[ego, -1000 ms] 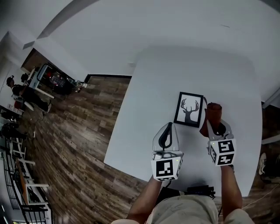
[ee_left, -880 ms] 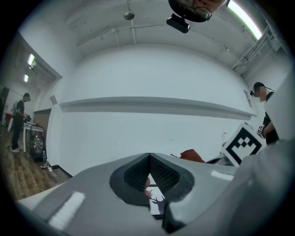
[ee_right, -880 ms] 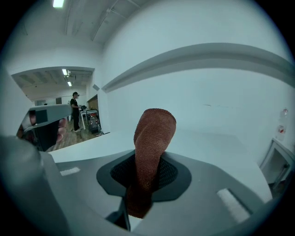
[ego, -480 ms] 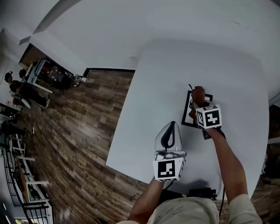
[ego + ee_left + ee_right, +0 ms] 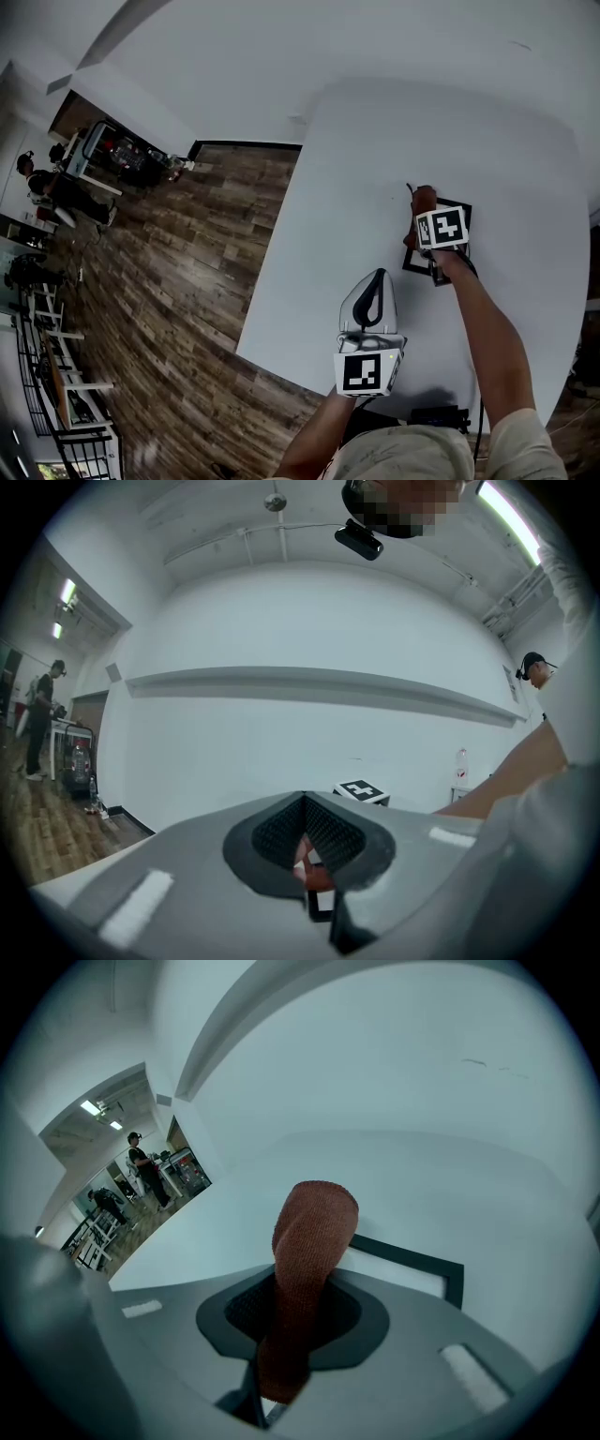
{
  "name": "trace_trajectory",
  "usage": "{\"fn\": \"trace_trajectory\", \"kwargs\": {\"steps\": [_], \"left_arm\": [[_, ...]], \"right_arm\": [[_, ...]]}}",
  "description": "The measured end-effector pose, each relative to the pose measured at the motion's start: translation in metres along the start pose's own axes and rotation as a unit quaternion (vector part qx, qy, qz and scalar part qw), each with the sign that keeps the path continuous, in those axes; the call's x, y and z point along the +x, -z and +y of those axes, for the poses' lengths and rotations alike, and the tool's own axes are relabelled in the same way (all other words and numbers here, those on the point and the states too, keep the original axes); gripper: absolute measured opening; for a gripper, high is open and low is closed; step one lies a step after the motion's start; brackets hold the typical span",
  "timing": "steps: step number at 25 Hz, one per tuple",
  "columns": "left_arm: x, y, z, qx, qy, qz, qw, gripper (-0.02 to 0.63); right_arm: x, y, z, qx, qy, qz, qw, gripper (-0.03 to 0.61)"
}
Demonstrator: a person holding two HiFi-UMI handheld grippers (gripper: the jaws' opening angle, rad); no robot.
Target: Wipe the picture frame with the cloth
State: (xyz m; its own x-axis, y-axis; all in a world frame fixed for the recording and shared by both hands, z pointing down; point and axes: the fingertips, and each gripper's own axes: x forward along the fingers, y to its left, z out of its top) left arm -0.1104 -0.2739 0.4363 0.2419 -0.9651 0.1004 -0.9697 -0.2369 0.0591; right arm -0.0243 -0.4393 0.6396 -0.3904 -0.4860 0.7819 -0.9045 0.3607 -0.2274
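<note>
R gripper (image 5: 292,1321) pinches cloth (image 5: 314,1232) directly over picture frame (image 5: 412,1254), centre-right; L gripper (image 5: 375,291), jaws together, sits farther off below.

The right gripper (image 5: 424,214) is covering most of the picture frame (image 5: 413,266) in the head view, leaving only dark edges showing. In the right gripper view, the cloth (image 5: 309,1241) and jaws are hiding the frame's near half and its print.

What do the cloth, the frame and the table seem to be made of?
Cloth: rust-red knitted fabric, matte; a fine ribbed texture shows.
Frame: black, smooth border, perhaps wood or plastic; cannot tell which.
Table: white, smooth, even surface, likely laminate.
</note>
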Motion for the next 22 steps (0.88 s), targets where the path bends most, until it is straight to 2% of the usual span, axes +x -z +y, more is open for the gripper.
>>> {"fn": "trace_trajectory", "kwargs": {"steps": [9,14,22], "left_arm": [[0.003,-0.006,0.003,-0.009,-0.005,-0.019,0.9998,0.0],[0.003,-0.002,0.0,0.0,-0.001,-0.006,1.0,0.0],[0.005,-0.01,-0.004,-0.017,-0.002,-0.031,0.9994,0.0]], "right_arm": [[0.002,0.004,-0.013,0.002,0.014,0.006,1.0,0.102],[-0.005,0.013,-0.037,0.011,0.03,0.011,0.999,0.103],[-0.03,0.032,-0.081,0.026,0.063,0.019,0.997,0.103]]}}
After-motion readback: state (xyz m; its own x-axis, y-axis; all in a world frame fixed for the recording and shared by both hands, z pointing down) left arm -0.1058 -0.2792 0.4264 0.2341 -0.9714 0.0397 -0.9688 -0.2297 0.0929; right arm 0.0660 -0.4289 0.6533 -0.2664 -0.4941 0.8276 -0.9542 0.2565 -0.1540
